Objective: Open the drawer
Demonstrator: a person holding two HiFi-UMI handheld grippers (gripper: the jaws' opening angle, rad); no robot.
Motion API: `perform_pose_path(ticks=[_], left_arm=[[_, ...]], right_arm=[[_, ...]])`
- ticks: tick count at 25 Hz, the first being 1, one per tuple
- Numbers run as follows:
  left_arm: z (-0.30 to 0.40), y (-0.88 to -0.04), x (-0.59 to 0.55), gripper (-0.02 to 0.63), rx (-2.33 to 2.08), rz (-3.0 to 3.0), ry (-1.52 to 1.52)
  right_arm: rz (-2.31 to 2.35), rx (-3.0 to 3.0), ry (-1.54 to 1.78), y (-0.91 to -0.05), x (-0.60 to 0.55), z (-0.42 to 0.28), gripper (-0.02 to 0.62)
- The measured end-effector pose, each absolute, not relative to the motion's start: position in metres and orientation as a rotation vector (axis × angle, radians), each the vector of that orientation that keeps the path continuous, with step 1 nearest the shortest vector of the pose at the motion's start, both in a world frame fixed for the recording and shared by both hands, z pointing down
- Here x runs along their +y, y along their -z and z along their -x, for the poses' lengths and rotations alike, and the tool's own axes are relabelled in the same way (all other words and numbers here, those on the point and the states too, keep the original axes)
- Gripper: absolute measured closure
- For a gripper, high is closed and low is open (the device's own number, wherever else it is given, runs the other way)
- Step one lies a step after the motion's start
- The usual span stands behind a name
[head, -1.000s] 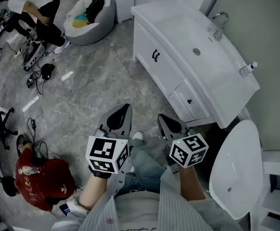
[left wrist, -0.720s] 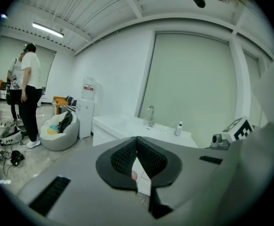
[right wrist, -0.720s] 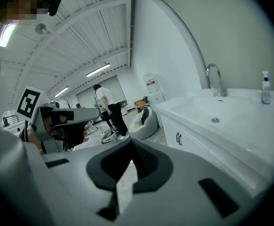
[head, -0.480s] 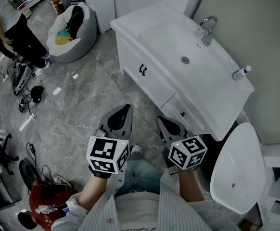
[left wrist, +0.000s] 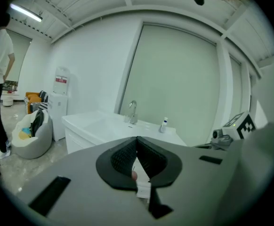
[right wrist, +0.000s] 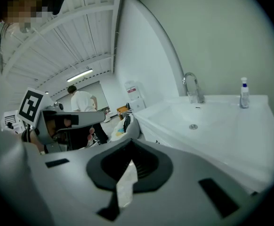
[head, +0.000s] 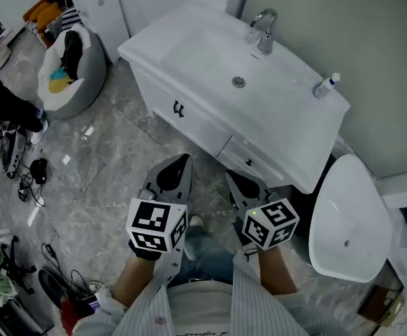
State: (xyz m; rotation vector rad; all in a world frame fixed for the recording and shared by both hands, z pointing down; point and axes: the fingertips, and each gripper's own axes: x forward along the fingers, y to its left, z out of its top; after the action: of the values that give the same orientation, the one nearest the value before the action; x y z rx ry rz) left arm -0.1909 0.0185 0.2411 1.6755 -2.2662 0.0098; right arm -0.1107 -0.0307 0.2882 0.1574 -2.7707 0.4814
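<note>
1. Drawer (head: 249, 161) sits closed in the white vanity (head: 189, 54), under the basin's right end, right of the cabinet doors (head: 178, 108); small dark knob on its front.
2. Right gripper (head: 235, 179) tip is near the drawer front, just below it in the head view, not touching; left gripper (head: 180, 161) sits further left, in line with the cabinet doors and apart from them.
3. Left gripper is clenched, pads meeting at the tip, nothing between them; right gripper looks the same in its own view, jaws together and empty.
4. Both grippers are side by side and apart, pointing forward at the vanity and tilted a little down; marker cubes face up toward the head camera; forearms in striped sleeves (head: 154, 306) come up from the bottom edge.
5. Tap (head: 263, 30) and a small bottle (head: 327, 86) stand at the back of the basin; toilet (head: 347, 219) is to the right; beanbag (head: 63, 68) is on the floor at upper left.
6. Versus a second ago: vanity and drawer have shifted left and closer to the grippers in the head view; grippers keep the same spot in frame, jaws unchanged; the person in red at lower left is out of view; the toilet sits lower right as before.
</note>
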Motion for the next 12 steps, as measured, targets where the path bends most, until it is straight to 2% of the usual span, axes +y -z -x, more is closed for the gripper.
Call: perform_pose_path(ticks=[12], left_arm=[[0.184, -0.247, -0.071, 0.589, -1.897, -2.059, -0.155]], right_arm=[[-0.641, -2.735, -0.600, -0.290, -0.085, 0.103, 0.588]])
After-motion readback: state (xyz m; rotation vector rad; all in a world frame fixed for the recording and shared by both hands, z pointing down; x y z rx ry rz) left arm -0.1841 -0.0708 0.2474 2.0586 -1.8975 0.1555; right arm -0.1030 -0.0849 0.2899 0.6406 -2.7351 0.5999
